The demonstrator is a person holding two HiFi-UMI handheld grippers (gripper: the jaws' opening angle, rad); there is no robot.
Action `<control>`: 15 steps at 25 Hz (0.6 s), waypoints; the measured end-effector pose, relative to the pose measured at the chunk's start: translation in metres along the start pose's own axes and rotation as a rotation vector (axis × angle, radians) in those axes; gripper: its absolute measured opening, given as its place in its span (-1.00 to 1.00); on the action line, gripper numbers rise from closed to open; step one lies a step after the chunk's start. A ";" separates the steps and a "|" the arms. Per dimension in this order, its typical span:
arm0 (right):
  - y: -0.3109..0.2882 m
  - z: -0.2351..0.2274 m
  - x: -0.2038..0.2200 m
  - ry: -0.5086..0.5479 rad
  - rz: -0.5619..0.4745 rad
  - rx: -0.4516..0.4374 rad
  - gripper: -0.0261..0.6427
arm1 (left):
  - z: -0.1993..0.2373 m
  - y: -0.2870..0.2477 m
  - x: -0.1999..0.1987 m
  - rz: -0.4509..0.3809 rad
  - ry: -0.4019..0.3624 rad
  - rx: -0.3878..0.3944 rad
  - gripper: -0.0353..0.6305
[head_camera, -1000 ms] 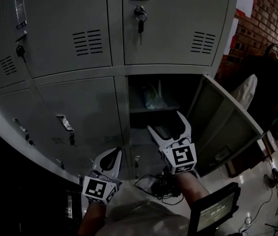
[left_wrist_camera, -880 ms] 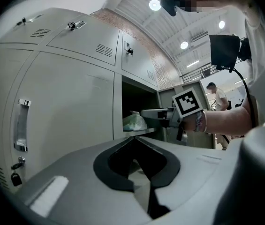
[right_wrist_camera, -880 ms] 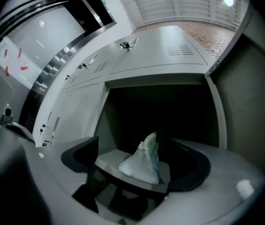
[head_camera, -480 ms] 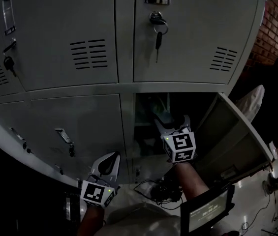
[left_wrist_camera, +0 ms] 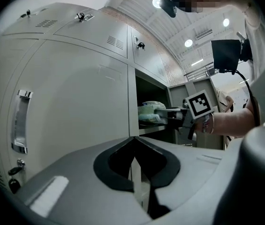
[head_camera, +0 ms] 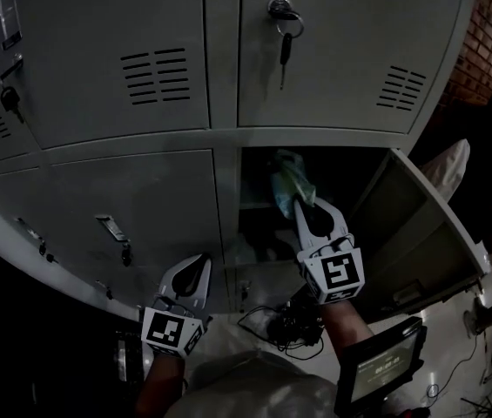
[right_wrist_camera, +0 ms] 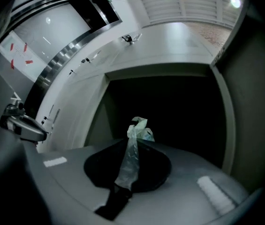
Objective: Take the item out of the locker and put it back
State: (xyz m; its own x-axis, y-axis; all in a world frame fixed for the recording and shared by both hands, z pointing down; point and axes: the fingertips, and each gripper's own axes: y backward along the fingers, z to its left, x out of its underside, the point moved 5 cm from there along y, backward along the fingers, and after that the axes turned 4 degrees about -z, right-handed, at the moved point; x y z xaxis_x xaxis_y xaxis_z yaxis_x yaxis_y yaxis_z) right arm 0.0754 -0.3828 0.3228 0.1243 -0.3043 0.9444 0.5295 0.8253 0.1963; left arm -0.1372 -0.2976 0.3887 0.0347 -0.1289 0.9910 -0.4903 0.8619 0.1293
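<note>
Head view: right hand-held gripper [head_camera: 303, 204] (square-marker cube [head_camera: 340, 274]) clenches shut on a plastic bag [head_camera: 287, 178] at the open locker [head_camera: 407, 225].

The item is a thin, pale green, see-through plastic bag [head_camera: 286, 184] [right_wrist_camera: 132, 159], crumpled and bunched. A flattened strip of it runs back between the closing jaws of the right claw [head_camera: 305, 209], which pinch it, and its knotted bulk sticks out just past the claw's tips. The grey locker compartment [head_camera: 228, 200] stands open straight ahead of that claw, dark inside, its door [head_camera: 415, 225] swung out to the claw's right, with the bag at the compartment's mouth.
</note>
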 end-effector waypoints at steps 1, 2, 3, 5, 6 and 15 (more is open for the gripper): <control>0.013 0.005 -0.003 -0.001 -0.015 -0.002 -0.91 | -0.001 0.002 -0.003 -0.006 -0.001 0.002 -0.88; 0.026 0.010 -0.005 -0.012 -0.030 -0.001 -0.91 | -0.002 0.005 -0.005 -0.009 0.001 0.004 -0.88; 0.038 0.015 -0.007 -0.025 -0.040 0.002 -0.91 | -0.004 0.009 -0.007 -0.012 0.005 0.006 -0.88; 0.059 0.024 -0.009 -0.043 -0.043 0.004 -0.91 | -0.006 0.016 -0.010 -0.016 0.011 0.010 -0.88; 0.067 0.029 -0.010 -0.046 -0.039 0.005 -0.91 | -0.008 0.020 -0.011 -0.017 0.014 0.013 -0.88; 0.139 0.085 -0.027 -0.021 -0.015 0.030 -0.91 | -0.044 0.074 -0.003 0.006 0.035 0.080 -0.88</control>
State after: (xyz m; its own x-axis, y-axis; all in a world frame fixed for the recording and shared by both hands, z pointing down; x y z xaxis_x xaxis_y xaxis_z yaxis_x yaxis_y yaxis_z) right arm 0.0743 -0.2196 0.3470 0.0986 -0.3069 0.9466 0.5060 0.8346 0.2178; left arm -0.1351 -0.2118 0.3964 0.0611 -0.1056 0.9925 -0.5589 0.8203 0.1217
